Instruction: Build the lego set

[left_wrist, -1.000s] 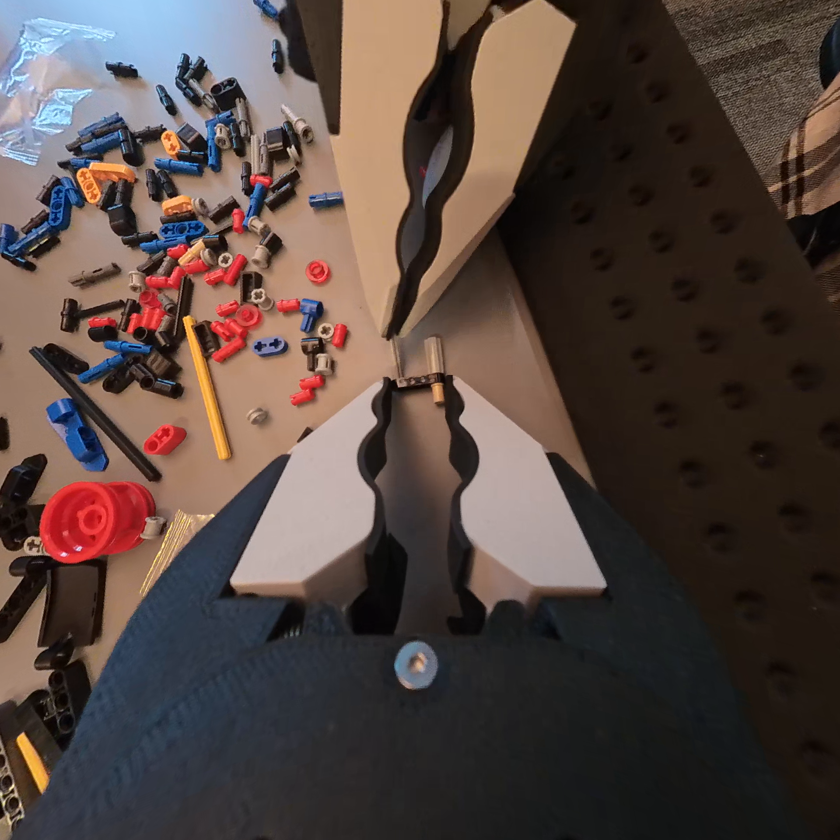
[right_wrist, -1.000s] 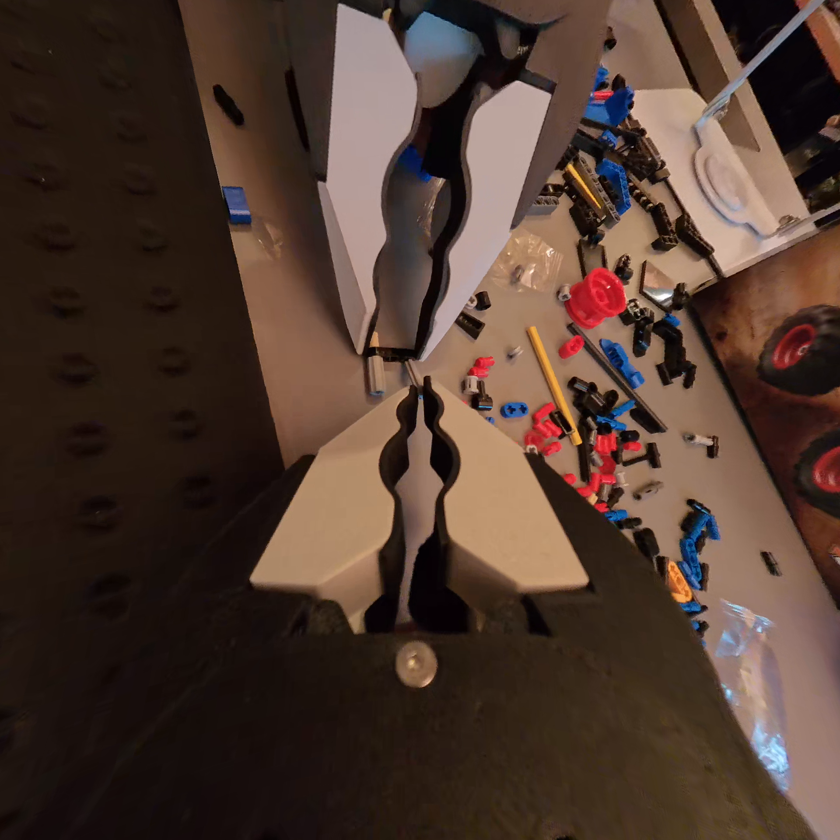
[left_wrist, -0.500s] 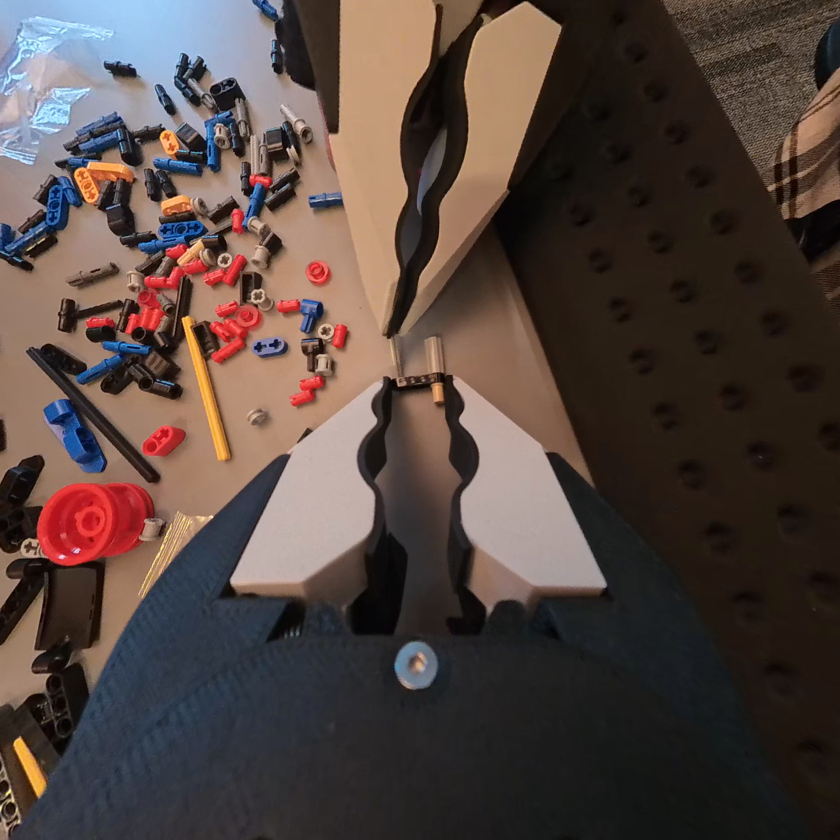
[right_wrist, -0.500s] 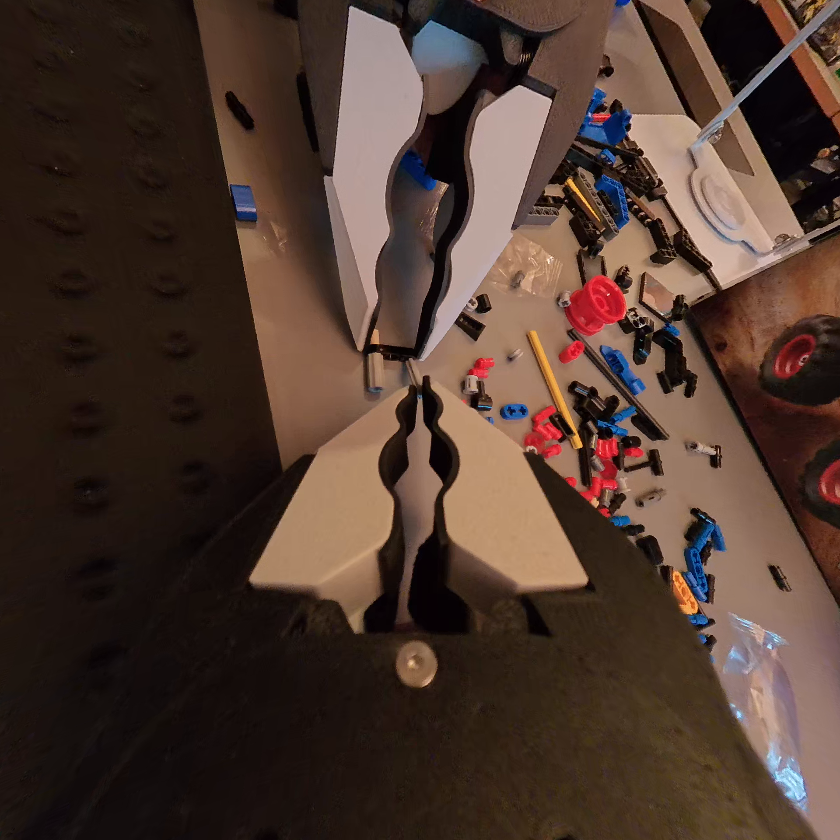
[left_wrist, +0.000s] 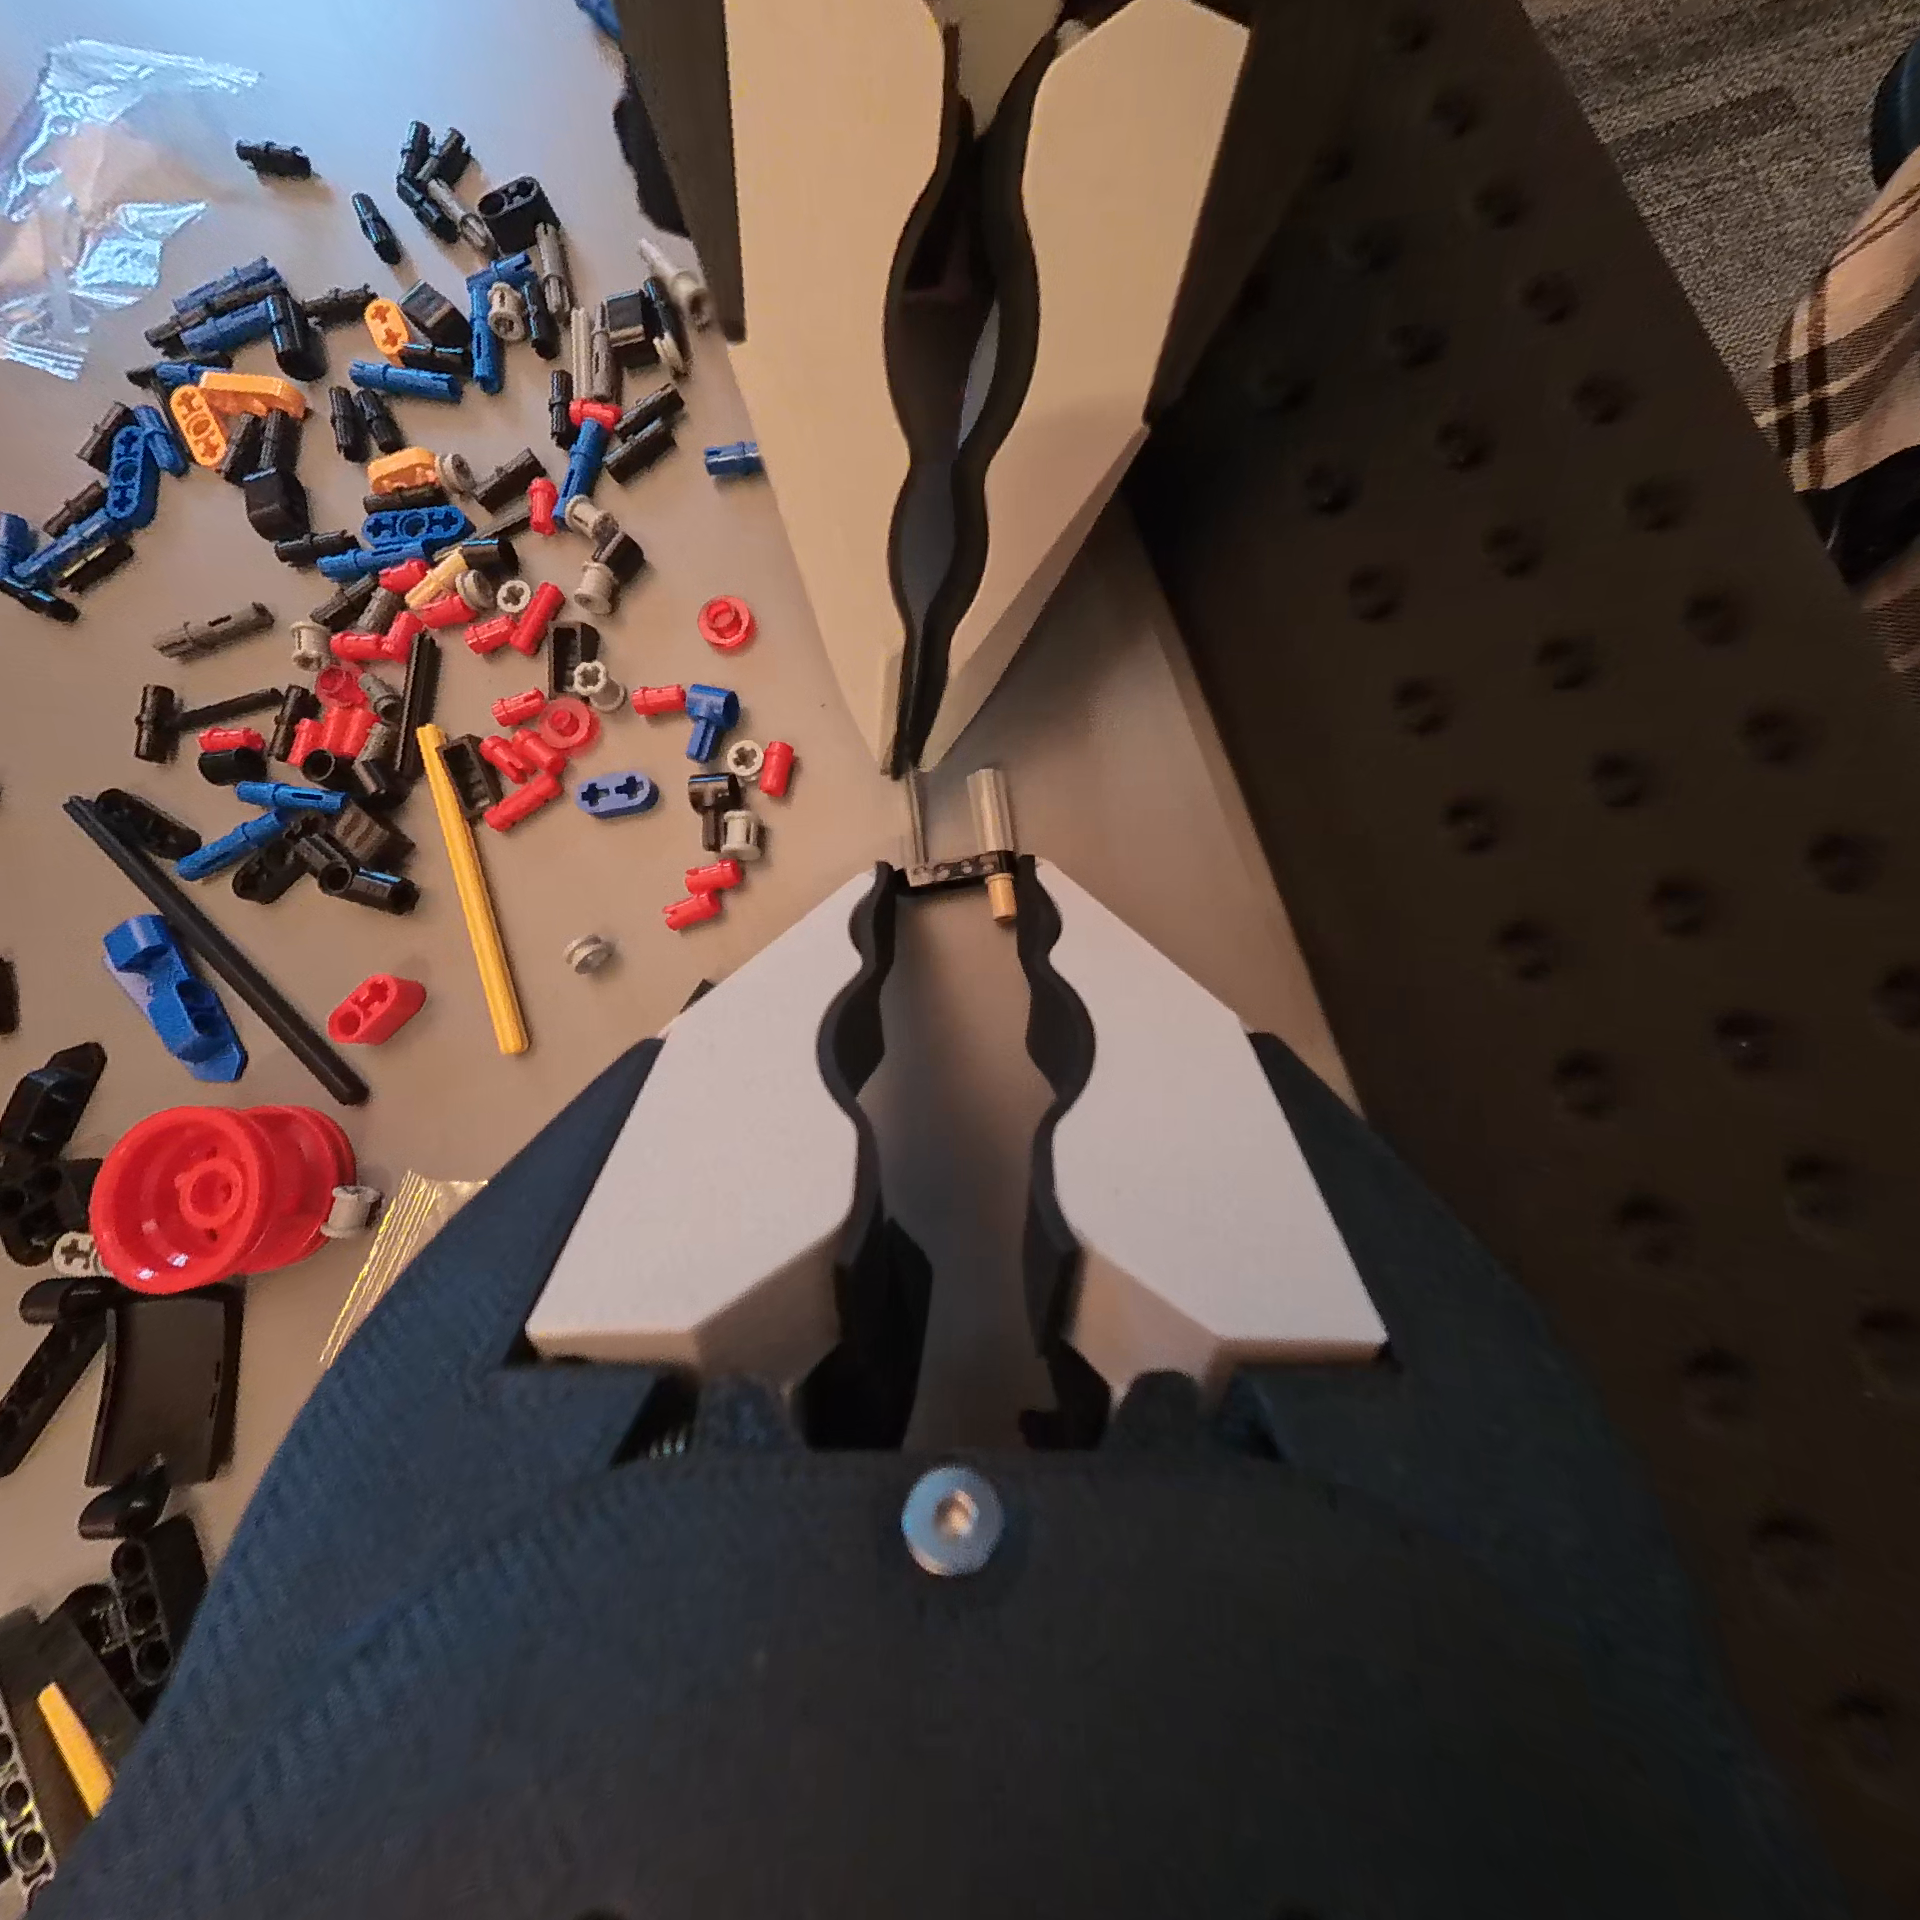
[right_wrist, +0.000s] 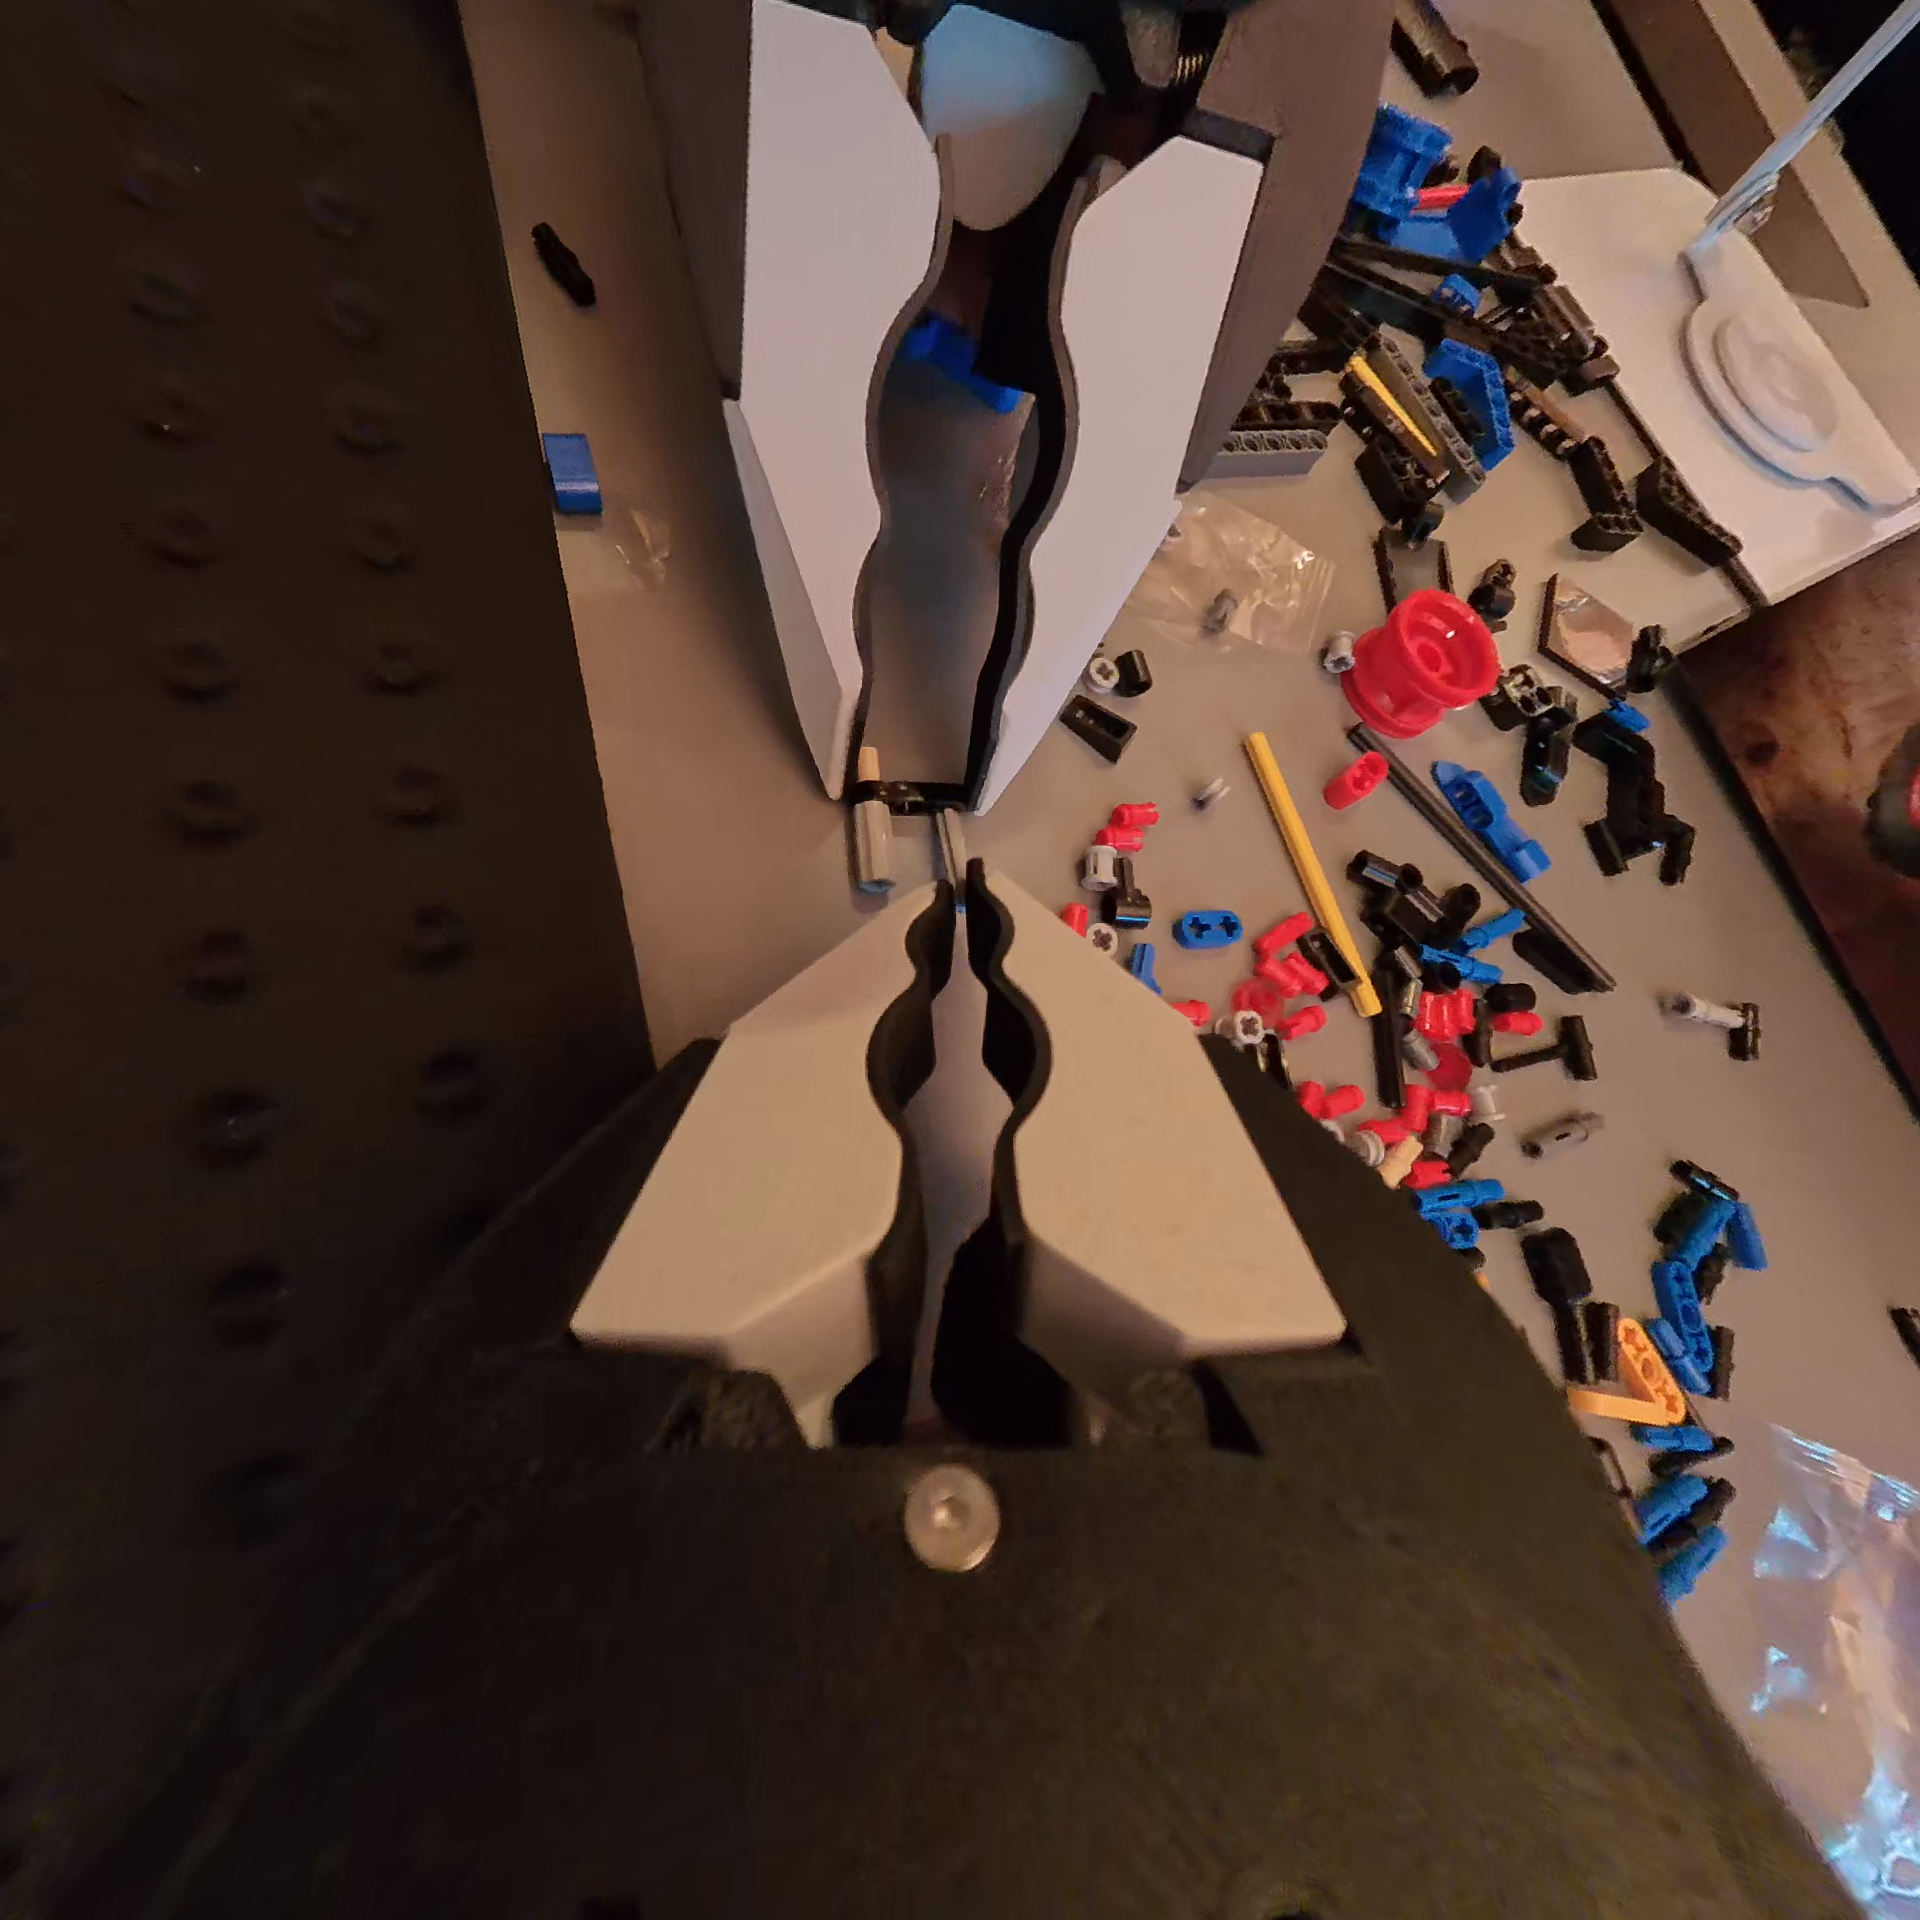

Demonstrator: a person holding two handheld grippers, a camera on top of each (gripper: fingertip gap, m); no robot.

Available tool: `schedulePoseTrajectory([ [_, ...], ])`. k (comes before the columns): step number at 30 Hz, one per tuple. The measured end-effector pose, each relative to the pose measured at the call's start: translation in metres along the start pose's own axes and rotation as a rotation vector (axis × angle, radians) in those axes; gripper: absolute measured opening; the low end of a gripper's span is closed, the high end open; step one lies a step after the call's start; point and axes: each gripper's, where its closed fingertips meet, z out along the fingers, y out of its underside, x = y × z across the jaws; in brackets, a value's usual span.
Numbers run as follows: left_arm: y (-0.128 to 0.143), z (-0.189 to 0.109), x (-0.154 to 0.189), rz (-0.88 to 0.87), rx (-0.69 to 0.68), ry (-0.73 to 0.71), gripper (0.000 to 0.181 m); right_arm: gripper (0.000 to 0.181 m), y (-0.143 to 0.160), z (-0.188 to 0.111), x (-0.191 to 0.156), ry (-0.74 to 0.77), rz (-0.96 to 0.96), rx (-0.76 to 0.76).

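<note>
Black and short, the little beam (left_wrist: 954, 871) sits crosswise between the tips of my left gripper (left_wrist: 956, 878), pinched at its two ends and held above the grey table (left_wrist: 1164, 748). A grey pin with a tan end (left_wrist: 992, 836) passes through the beam's right hole; its grey part points away from me and the tan tip pokes back toward my fingers. Through the left hole runs a thin grey axle (left_wrist: 914, 821), and the far end of that axle is clamped in the nearly shut tips of my right gripper (left_wrist: 906, 764), which faces mine tip to tip.

From the right wrist view the same meeting shows mirrored: my right gripper (right_wrist: 958, 899) has its jaws almost together on the axle (right_wrist: 948, 844), with the beam (right_wrist: 906, 798) just beyond in the left gripper (right_wrist: 902, 795).

Loose pieces lie well to the left of the grippers in my left view: a scatter of red, blue and black pins, a long yellow axle (left_wrist: 473, 883), a black rod (left_wrist: 213, 951) and a red wheel hub (left_wrist: 213, 1210) nearer to me. A dark perforated board (left_wrist: 1558, 831) borders the table on the right.
</note>
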Motion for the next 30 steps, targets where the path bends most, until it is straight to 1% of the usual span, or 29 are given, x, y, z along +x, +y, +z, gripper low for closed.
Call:
schedulePoseTrajectory([
  [4,0.000,0.000,0.000,-0.002,-0.001,0.000,0.022,0.001,0.003,0.002,0.000,-0.053,0.062,-0.025],
  [10,0.000,0.000,0.000,0.003,-0.001,-0.003,0.022,0.000,-0.003,-0.002,0.001,-0.135,0.195,0.032],
  [13,0.000,0.000,0.000,0.003,-0.001,-0.004,0.022,0.000,-0.001,-0.001,0.002,-0.149,0.224,0.023],
  [15,0.000,0.000,0.000,0.003,-0.002,-0.005,0.022,0.000,0.003,0.002,0.000,-0.155,0.212,-0.017],
  [23,0.000,0.000,0.000,0.009,-0.008,-0.007,0.022,0.000,0.006,0.000,-0.003,-0.185,0.110,-0.049],
  [27,0.000,0.000,0.000,0.007,-0.008,-0.004,0.022,0.009,0.007,-0.001,-0.004,-0.235,0.045,-0.083],
  [30,0.000,0.000,0.000,0.006,-0.007,-0.002,0.022,0.010,0.009,0.000,-0.002,-0.279,0.018,-0.112],
])
